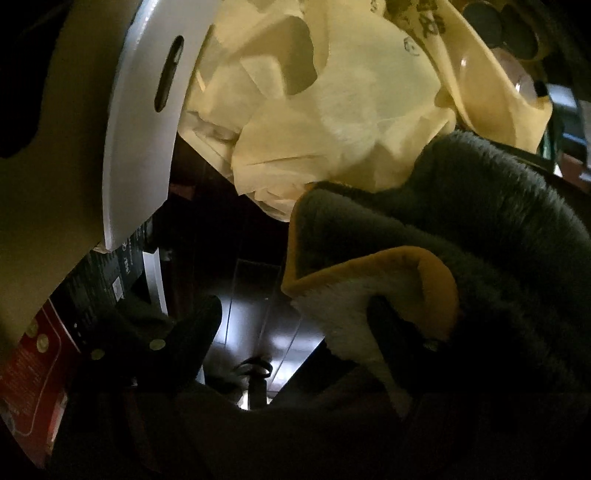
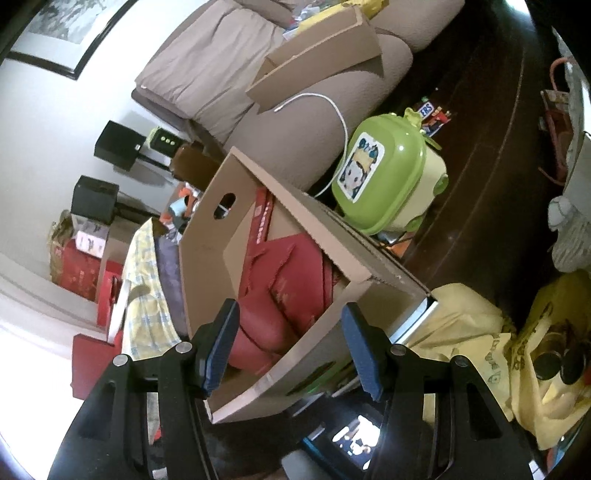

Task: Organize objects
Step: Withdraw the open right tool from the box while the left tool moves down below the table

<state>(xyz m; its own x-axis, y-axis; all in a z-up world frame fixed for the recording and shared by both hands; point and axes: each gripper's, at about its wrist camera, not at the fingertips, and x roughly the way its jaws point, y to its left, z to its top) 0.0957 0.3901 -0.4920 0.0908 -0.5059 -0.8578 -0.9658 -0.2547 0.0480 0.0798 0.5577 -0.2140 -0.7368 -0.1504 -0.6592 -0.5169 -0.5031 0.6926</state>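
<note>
Right wrist view: partial white letters "ARS" legible on a dark blue and red package (image 2: 433, 115) lying on the dark floor behind the green lidded container (image 2: 384, 181), whose lid carries a cartoon-face sticker with no readable words. Red printed characters run along the red box flap (image 2: 260, 221) inside the cardboard box (image 2: 280, 254), and dark characters are printed on the yellow plastic bag (image 2: 517, 354); neither can be read. Left wrist view: dark printed characters and a small round face mark on the yellow plastic bag (image 1: 417, 33), plus fine print on a dark package (image 1: 99, 280) and on a red package (image 1: 33, 369), all too small or blurred to read.
</note>
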